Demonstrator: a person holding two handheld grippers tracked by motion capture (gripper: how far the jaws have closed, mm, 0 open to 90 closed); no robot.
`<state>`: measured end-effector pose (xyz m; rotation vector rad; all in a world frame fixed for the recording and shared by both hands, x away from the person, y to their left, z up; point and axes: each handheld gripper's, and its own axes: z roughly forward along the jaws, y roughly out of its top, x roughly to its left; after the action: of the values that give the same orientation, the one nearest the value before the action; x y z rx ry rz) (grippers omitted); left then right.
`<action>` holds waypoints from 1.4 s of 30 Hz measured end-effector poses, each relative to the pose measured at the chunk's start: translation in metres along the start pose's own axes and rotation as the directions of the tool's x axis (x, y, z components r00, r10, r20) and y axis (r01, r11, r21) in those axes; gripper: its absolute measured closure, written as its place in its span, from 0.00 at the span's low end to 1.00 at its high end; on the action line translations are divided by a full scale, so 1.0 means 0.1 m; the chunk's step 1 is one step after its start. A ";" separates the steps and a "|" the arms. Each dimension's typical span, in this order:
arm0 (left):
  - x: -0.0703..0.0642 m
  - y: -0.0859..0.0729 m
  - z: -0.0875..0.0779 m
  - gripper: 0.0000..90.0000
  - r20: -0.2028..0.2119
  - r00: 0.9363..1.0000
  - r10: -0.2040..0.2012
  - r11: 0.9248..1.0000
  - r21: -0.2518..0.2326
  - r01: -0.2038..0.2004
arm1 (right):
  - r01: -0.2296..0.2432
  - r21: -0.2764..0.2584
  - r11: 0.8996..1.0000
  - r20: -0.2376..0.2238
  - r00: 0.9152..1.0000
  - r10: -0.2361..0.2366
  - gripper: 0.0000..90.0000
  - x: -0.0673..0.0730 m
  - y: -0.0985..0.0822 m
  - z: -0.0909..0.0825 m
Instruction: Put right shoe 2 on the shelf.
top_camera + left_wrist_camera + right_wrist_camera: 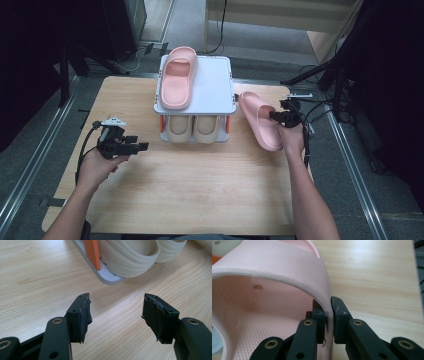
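A pink slipper (261,121) hangs tilted just right of a small white two-level rack (218,84). My right gripper (274,116) is shut on the edge of its strap, and in the right gripper view the pads pinch the strap of that pink slipper (287,270) at my right gripper (329,322). A second pink slipper (177,78) lies on the rack's top shelf. Two beige slippers (191,128) sit on the lower shelf, and their toes (130,257) show in the left gripper view. My left gripper (137,143) rests open over the bare table, its jaws (116,315) wide apart with nothing between them.
The wooden table (190,190) has free room in front of the rack and on its left side. Orange posts (93,252) hold the rack's shelves apart. Metal rails and dark stands flank the table on both sides.
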<state>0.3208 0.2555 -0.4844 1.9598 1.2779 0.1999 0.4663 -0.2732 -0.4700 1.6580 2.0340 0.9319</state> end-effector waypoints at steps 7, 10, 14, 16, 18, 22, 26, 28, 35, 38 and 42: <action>0.01 0.03 0.02 0.44 0.006 1.000 0.002 1.000 0.002 -0.002 | 0.009 0.006 1.000 -0.003 1.000 -0.009 0.93 0.05 0.22 -0.14; 0.01 0.04 0.02 0.44 0.010 1.000 0.003 1.000 0.004 -0.003 | -0.014 -0.007 1.000 -0.032 0.999 0.014 0.93 0.07 0.29 -0.19; 0.02 0.05 0.03 0.44 0.014 1.000 0.005 1.000 0.004 -0.005 | 0.005 -0.001 1.000 -0.025 1.000 -0.005 0.93 0.15 0.42 -0.25; 0.02 0.05 0.04 0.44 0.016 1.000 0.003 1.000 0.007 -0.003 | 0.014 0.006 1.000 -0.023 1.000 -0.014 0.93 0.19 0.50 -0.29; 0.02 0.06 0.05 0.44 0.022 1.000 0.000 1.000 0.014 -0.001 | 0.024 0.003 1.000 -0.014 1.000 -0.024 0.93 0.21 0.56 -0.33; 0.03 0.07 0.05 0.44 0.028 1.000 -0.001 1.000 0.018 0.001 | 0.025 -0.003 1.000 -0.008 1.000 -0.025 0.93 0.25 0.69 -0.41; 0.03 0.09 0.06 0.44 0.031 1.000 -0.001 1.000 0.020 0.000 | 0.015 -0.012 1.000 -0.030 0.999 -0.015 0.93 0.29 0.83 -0.49; 0.03 0.09 0.07 0.44 0.037 0.999 0.002 1.000 0.017 -0.002 | 0.033 -0.018 0.999 -0.023 0.999 -0.033 0.93 0.35 0.93 -0.54; 0.01 0.11 0.09 0.44 0.037 0.999 0.022 1.000 0.021 -0.023 | 0.085 -0.022 0.996 -0.017 0.996 -0.085 0.92 0.64 1.19 -0.58; 0.01 0.11 0.09 0.44 0.041 0.999 0.026 0.999 0.021 -0.026 | 0.095 -0.017 0.995 -0.016 0.995 -0.095 0.92 0.78 1.27 -0.54; 0.01 0.11 0.08 0.44 0.042 0.999 0.027 0.999 0.018 -0.028 | 0.117 -0.008 0.993 -0.004 0.993 -0.117 0.92 0.96 1.37 -0.45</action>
<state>0.3330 0.2496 -0.4831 1.9881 1.2307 0.1598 0.5125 -0.1803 -0.3317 1.5161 2.1023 0.9025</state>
